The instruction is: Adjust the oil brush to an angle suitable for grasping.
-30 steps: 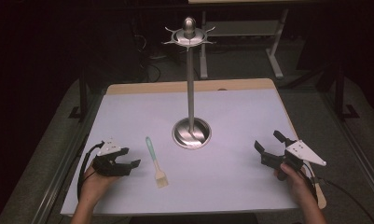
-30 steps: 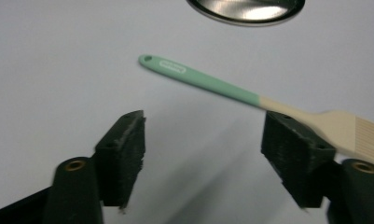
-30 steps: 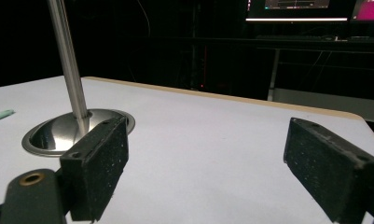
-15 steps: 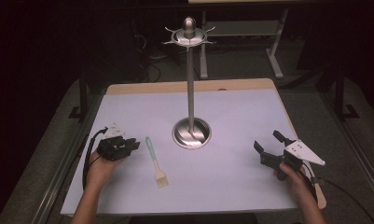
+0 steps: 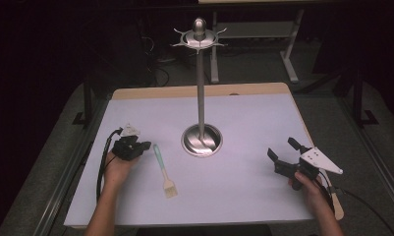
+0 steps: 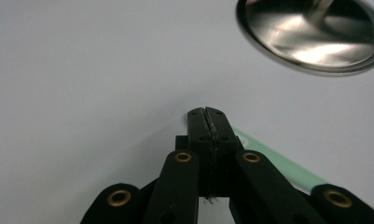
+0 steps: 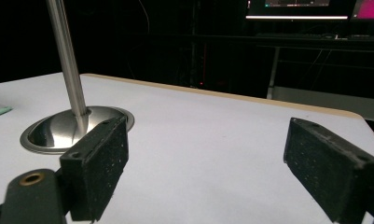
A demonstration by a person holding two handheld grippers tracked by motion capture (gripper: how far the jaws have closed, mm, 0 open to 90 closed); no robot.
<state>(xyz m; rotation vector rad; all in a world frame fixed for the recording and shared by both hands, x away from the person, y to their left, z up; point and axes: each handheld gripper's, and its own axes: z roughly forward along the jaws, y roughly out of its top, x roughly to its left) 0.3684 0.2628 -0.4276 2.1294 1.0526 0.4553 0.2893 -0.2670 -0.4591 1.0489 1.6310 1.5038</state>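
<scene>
A pastry brush (image 5: 164, 169) with a pale green handle and tan bristles lies on the white table (image 5: 243, 196), left of centre. My left gripper (image 5: 144, 145) sits just left of the handle's far end. In the left gripper view its jaws (image 6: 206, 113) are pressed together with nothing between them, and the green handle (image 6: 278, 163) runs under and to the right of them. My right gripper (image 5: 282, 148) hovers near the table's right edge, open and empty, its pads (image 7: 98, 163) wide apart and pointing toward the stand.
A tall steel stand (image 5: 201, 98) with a round base (image 5: 202, 140) and a hooked crown rises from the table's middle. The base shows close by in the left gripper view (image 6: 310, 37) and in the right gripper view (image 7: 58, 128). Dark desks and cables lie beyond the far edge.
My left gripper has moved away from the person and slightly right, up to the far end of the brush handle. The right gripper and the brush have stayed put.
</scene>
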